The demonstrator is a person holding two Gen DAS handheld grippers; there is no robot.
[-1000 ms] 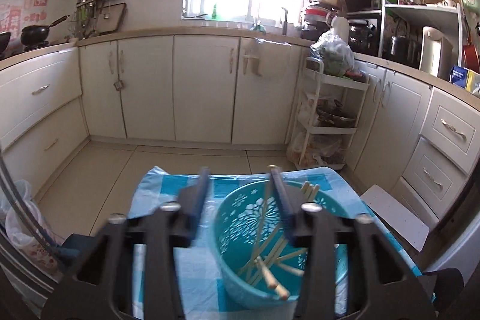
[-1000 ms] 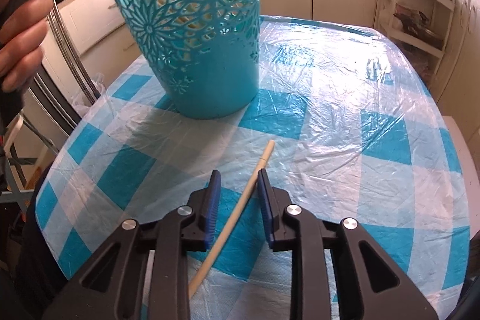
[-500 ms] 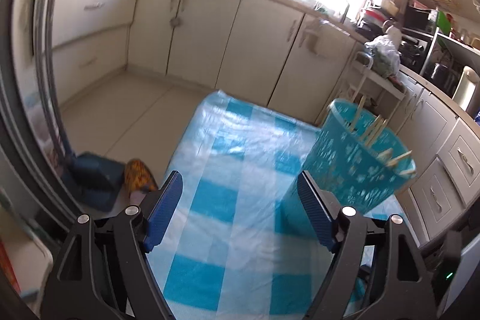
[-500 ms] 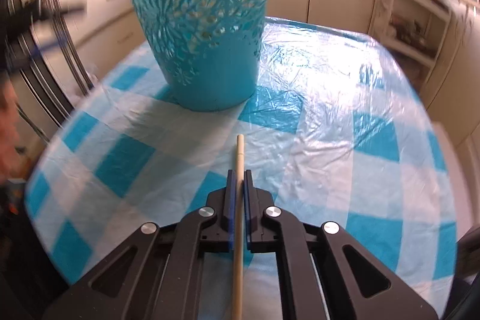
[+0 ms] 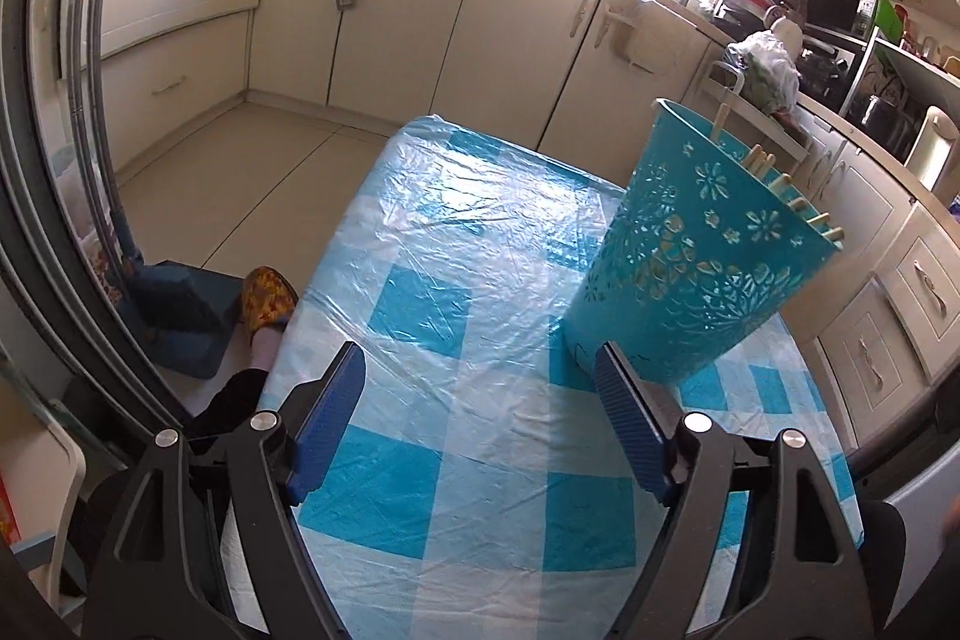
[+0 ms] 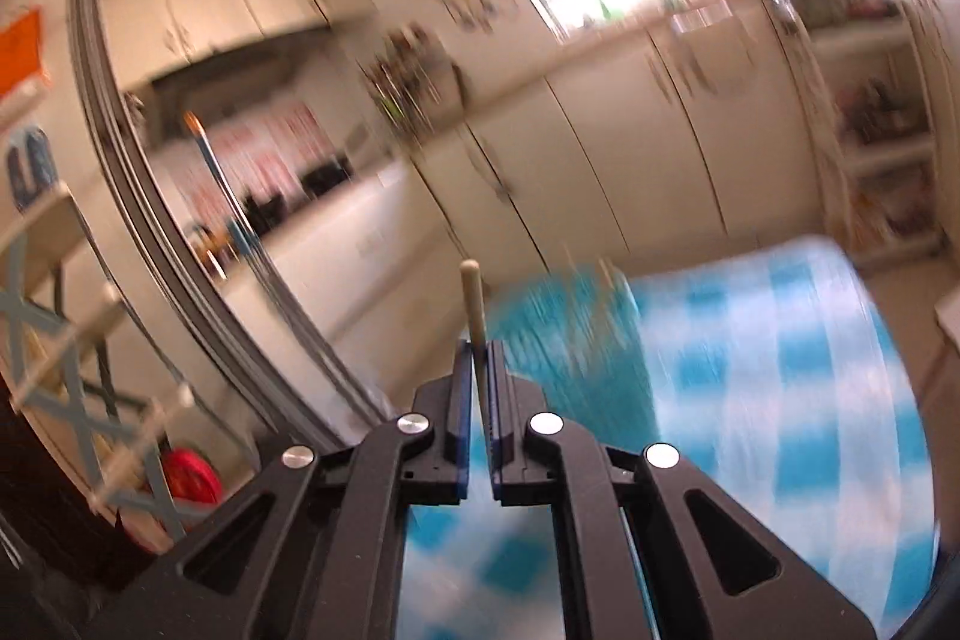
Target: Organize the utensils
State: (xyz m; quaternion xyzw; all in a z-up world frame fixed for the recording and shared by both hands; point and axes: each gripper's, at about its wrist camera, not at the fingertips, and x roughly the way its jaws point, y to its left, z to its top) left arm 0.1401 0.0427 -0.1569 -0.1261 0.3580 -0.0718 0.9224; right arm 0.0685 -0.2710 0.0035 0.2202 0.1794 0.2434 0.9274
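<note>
A teal perforated basket (image 5: 696, 256) stands on the blue-and-white checked table (image 5: 456, 340), with several wooden chopsticks (image 5: 759, 157) poking out of its top. My left gripper (image 5: 480, 370) hangs low over the table with its jaws wide apart and nothing between them; the basket sits just past its right finger. In the blurred right wrist view my right gripper (image 6: 478, 349) is shut on a single wooden chopstick (image 6: 473, 298), lifted off the table, its tip sticking up beyond the fingers. The basket (image 6: 576, 334) shows as a teal smear just right of it.
Cream kitchen cabinets (image 5: 420, 16) ring the room. A wire shelf rack (image 5: 756, 88) with bags stands behind the basket. A blue dustpan (image 5: 174, 316) and a person's slippered foot (image 5: 267, 301) are on the floor left of the table.
My right gripper closed on the chopstick that lay on the table and lifted it, tilting up. My left gripper swung away from above the basket, opened wider and sank toward the table.
</note>
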